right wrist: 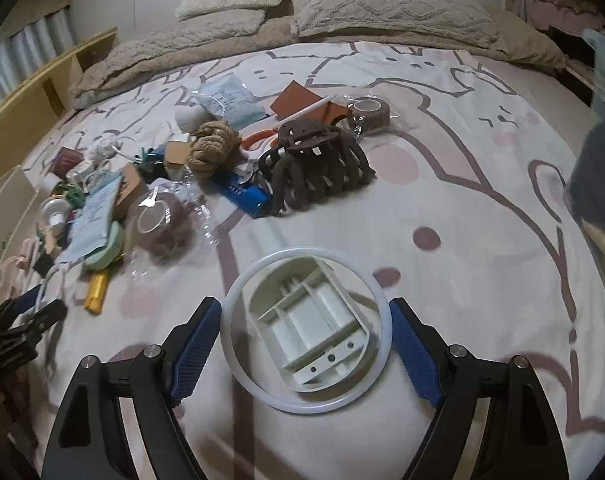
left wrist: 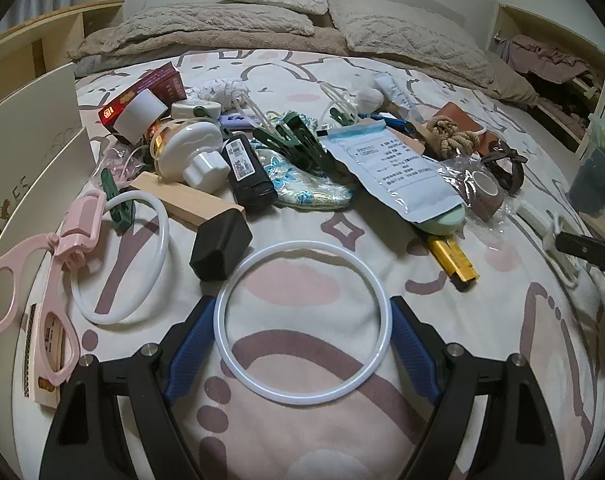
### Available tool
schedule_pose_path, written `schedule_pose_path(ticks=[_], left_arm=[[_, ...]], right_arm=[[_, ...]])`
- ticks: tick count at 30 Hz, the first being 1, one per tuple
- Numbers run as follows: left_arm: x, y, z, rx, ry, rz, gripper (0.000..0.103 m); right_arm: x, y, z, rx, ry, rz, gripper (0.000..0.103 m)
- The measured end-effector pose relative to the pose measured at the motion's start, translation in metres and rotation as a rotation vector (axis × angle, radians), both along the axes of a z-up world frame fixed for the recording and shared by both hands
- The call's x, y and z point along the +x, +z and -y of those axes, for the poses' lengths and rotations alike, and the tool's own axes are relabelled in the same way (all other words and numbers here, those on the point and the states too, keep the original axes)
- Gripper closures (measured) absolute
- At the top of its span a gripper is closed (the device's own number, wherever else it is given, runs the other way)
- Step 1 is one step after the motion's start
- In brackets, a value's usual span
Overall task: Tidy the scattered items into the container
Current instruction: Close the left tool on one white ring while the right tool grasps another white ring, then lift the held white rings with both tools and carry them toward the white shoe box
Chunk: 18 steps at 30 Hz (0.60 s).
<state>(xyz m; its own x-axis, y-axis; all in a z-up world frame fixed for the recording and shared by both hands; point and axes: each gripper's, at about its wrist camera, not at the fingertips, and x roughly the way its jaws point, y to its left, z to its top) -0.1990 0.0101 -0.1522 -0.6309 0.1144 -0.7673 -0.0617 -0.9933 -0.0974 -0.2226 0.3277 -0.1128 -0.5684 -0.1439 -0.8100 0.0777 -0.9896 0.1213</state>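
Between the left gripper's [left wrist: 303, 334] jaws, a white silicone ring [left wrist: 304, 322], pads pressing both sides, flat over the patterned bed cover [left wrist: 502, 360]. Between the right gripper's [right wrist: 305, 334] jaws, another white ring [right wrist: 305, 335], gripped likewise, above a cream plastic tray piece [right wrist: 314, 332]. Toward the pillow end, scattered clutter: brown claw clip [right wrist: 318, 168], rope bundle [right wrist: 214, 148], pink scissors [left wrist: 42, 280].

The bedspread [left wrist: 302, 420] is soft, matt printed cloth. The white ring [left wrist: 304, 322] looks like smooth, slightly glossy rubber or plastic. The block [left wrist: 184, 200] is pale bare wood. The pouch [left wrist: 394, 172] is shiny plastic film. The rope [right wrist: 214, 148] is rough twisted fibre, the hair clip [right wrist: 314, 168] matt brown plastic, and the tray [right wrist: 308, 328] smooth white plastic.
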Motion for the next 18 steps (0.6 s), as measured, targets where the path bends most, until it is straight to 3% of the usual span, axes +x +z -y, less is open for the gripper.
schedule_pose_path(ticks=[12, 18], left_arm=[[0.027, 0.005, -0.006, 0.007, -0.032, 0.016, 0.019], [0.045, 0.006, -0.011, 0.008, -0.04, 0.023, 0.019]], right_arm=[[0.064, 0.013, 0.015, -0.092, 0.052, -0.001, 0.018], [0.094, 0.009, 0.034, -0.089, 0.094, 0.008, 0.018]])
